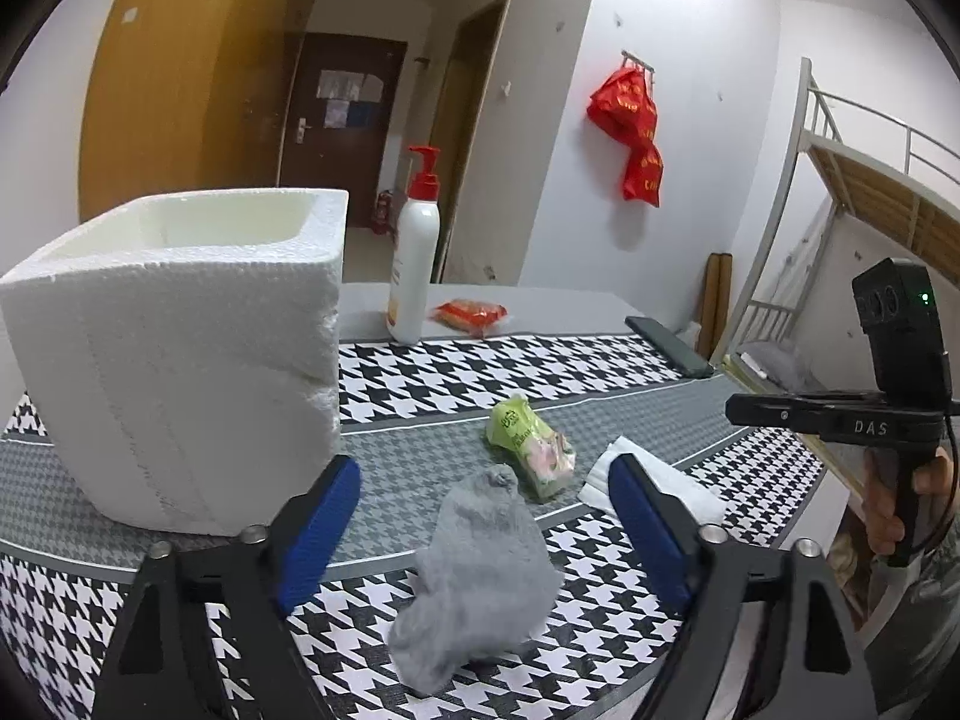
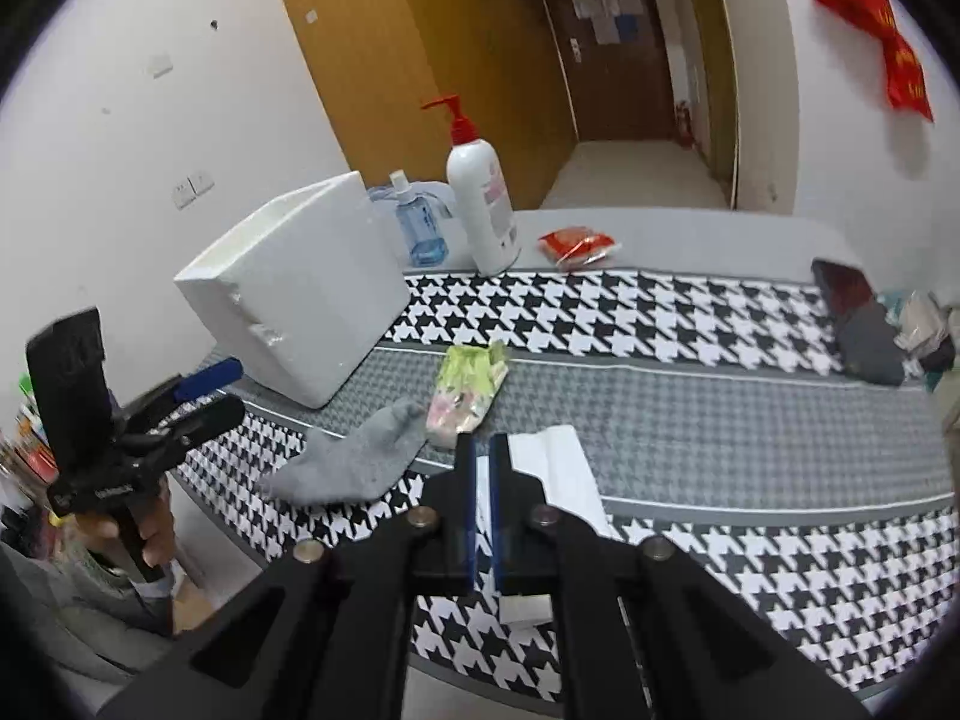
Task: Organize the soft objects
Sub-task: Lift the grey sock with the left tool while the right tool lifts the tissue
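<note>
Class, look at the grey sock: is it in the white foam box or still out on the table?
Out. The grey sock lies crumpled on the houndstooth tablecloth, in front of the foam box, between the open left gripper's fingers.

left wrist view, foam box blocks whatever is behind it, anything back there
observer: Yes, a blue bottle stands behind the foam box, beside the pump bottle.
operator: right gripper holding anything
observer: The right gripper is shut just over the white tissue; I cannot tell whether it pinches it.
operator: sock looks bunched up here, is it down
observer: The grey sock lies stretched out on the tablecloth, one end next to the green packet.
</note>
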Available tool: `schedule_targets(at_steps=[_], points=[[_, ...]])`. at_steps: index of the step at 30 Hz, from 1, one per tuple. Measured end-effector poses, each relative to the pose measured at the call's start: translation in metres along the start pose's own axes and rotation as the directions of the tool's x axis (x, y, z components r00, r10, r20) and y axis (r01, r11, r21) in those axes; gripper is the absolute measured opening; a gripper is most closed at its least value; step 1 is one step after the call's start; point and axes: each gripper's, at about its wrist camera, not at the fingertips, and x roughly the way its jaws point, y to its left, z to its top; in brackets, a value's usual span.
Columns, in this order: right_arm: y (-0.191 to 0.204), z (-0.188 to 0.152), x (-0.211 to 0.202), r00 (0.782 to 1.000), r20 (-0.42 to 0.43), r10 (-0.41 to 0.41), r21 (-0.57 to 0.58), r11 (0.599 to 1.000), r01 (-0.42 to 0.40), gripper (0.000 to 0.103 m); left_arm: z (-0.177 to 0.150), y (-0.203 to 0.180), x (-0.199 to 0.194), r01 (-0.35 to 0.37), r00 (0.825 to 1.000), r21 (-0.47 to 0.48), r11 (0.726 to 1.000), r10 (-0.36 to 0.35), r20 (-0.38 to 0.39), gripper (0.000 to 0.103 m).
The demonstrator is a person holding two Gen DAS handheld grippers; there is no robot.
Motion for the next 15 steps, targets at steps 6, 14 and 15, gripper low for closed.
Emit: schedule_targets(at_steps=[6,14,15], points=[[-0.006,-0.028,0.038,0.987,-0.114,-0.114,-0.075,0.992,0.106,0.059,-0.008,-0.006,0.001,-0.001,1.000,0.046,0.999,0.002,-0.024,0.092],[-0.023,-0.045,0.056,0.983,-0.147,-0.112,-0.056,0.993,0.105,0.059,-0.024,-0.017,0.010,0.022,0.996,0.049,0.999,-0.018,-0.084,0.092],[-0.024,-0.046,0.058,0.983,-0.154,-0.100,-0.047,0.995,0.093,0.058,-0.026,-0.018,0.011,0.026,0.996,0.049,0.998,-0.022,-0.091,0.092]])
